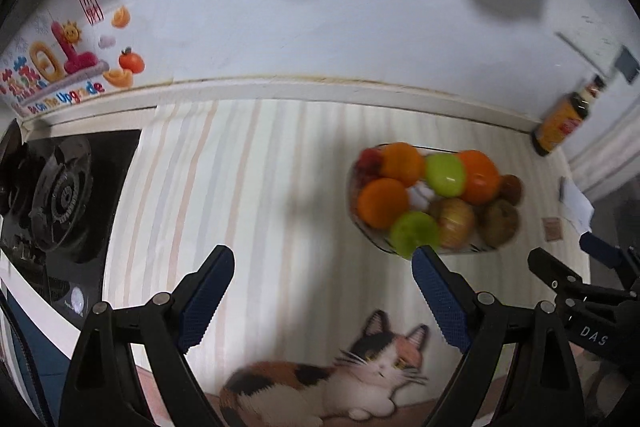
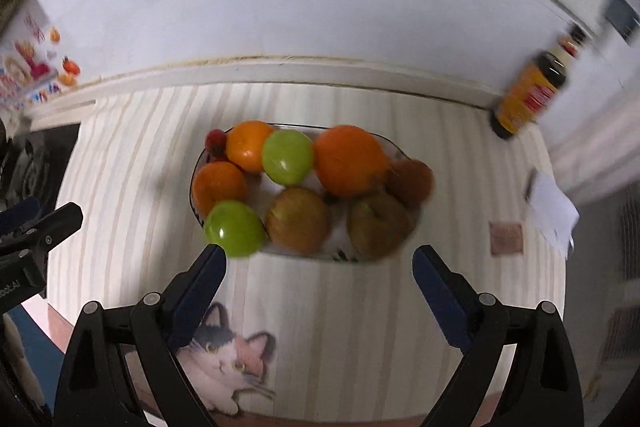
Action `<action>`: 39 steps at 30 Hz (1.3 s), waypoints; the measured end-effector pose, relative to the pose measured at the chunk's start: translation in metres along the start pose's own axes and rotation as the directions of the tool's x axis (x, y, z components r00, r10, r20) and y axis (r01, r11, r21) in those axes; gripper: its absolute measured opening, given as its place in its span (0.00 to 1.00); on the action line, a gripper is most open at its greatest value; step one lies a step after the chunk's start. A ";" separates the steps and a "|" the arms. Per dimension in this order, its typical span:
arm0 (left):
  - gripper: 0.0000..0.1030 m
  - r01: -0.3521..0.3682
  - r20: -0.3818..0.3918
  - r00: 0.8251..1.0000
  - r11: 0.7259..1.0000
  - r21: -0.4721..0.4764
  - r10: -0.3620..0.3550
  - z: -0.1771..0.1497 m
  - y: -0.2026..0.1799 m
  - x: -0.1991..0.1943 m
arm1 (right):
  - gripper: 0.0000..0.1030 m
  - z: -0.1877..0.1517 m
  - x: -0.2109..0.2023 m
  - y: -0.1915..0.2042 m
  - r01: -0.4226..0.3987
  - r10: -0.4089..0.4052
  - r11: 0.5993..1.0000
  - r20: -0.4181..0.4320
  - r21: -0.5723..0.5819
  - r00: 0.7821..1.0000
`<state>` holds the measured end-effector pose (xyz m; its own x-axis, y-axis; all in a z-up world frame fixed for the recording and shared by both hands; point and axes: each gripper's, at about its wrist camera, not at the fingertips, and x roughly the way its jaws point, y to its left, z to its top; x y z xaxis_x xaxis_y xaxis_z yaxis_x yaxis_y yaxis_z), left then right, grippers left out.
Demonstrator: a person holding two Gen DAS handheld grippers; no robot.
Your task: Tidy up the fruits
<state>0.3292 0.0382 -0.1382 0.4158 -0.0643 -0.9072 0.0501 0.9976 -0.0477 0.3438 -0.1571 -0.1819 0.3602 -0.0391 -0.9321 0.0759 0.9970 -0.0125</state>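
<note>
A white dish (image 2: 198,163) on the striped mat holds several fruits: oranges (image 2: 349,159), green apples (image 2: 288,157), brownish apples (image 2: 298,219), a brown kiwi (image 2: 412,182) and a small red fruit (image 2: 216,141). My right gripper (image 2: 320,261) hangs open above the dish's near edge, with nothing between its fingers. In the left wrist view the same dish (image 1: 356,217) lies to the right, and my left gripper (image 1: 323,269) stands open and empty over the bare mat. The right gripper's tip (image 1: 550,267) shows at that view's right edge.
A dark sauce bottle (image 2: 528,93) stands at the back right by the white wall. A gas hob (image 1: 60,195) sits left of the mat. A cat picture (image 1: 340,375) is printed on the mat's near edge. White paper (image 2: 554,211) and a small brown square (image 2: 506,237) lie right of the dish.
</note>
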 end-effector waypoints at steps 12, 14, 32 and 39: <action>0.88 0.022 0.153 0.988 1.000 0.005 -0.022 -0.075 -0.042 -0.107 | 0.94 -0.087 -0.127 -0.025 -0.018 0.017 1.000 0.209 0.000 0.978; 0.88 0.012 0.182 0.983 1.000 0.005 -0.012 -0.089 -0.045 -0.126 | 0.94 -0.102 -0.149 -0.027 -0.036 0.037 0.999 0.237 -0.008 0.971; 0.88 -0.005 0.315 0.949 1.000 -0.006 0.006 -0.161 -0.053 -0.230 | 0.96 -0.188 -0.276 -0.030 -0.083 0.098 0.995 0.384 -0.057 0.918; 0.89 -0.011 0.348 0.938 0.999 0.034 -0.002 -0.165 -0.053 -0.246 | 0.96 -0.202 -0.283 -0.027 -0.078 0.084 0.996 0.385 -0.033 0.919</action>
<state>0.0741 0.0054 0.0189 0.7056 -0.0712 -0.7050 0.0768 0.9968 -0.0238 0.0525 -0.1595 0.0091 0.6954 0.0226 -0.7182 0.0173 0.9987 0.0482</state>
